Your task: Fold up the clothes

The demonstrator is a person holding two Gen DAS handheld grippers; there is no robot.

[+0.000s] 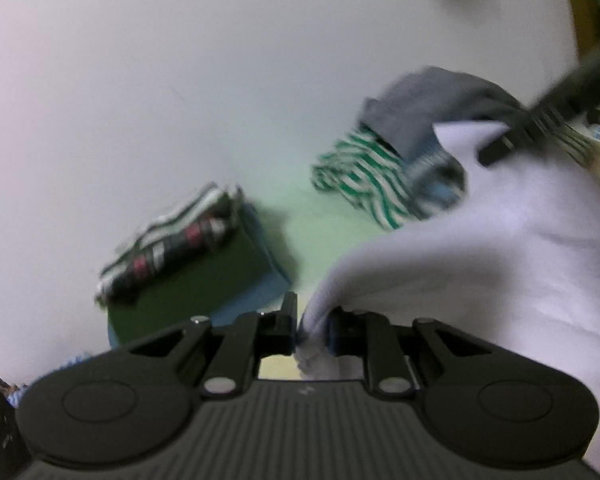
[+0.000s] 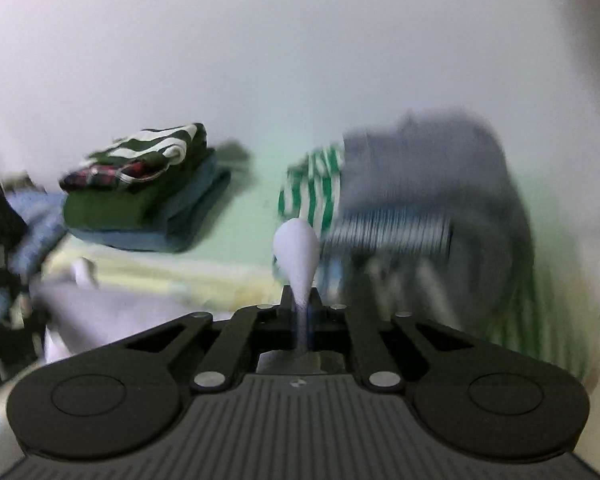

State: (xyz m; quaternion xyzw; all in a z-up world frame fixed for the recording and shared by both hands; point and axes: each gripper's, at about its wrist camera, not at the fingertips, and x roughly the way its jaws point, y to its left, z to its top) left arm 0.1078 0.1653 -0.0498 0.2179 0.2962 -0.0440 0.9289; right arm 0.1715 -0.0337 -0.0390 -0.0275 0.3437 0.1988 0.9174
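White garment (image 1: 500,248), the largest item, fills the right and lower right of the left wrist view and droops between both tools. Heap of unfolded clothes (image 2: 420,200) (grey cloth over green-and-white stripes, blurred) lies right of centre in the right wrist view. Folded stack (image 2: 140,196) sits at centre left of that view: a blue piece at the bottom, a dark green piece above it, then 2 smaller patterned pieces, 1 plaid and 1 striped, on top.

Left gripper (image 1: 310,328), at lower centre of its own view, is pinching a bunched edge of the white garment, its jaws nearly together with cloth between them. Right gripper (image 2: 302,316), at lower centre of its own view, is pressed together on a thin twist of the same garment, a rounded tuft standing up beyond the fingertips.

Progress, as judged: 1 stack is done; the white garment is in hand but not yet spread or folded, and the heap remains.

No brand, label or writing can be read (both views are blurred).
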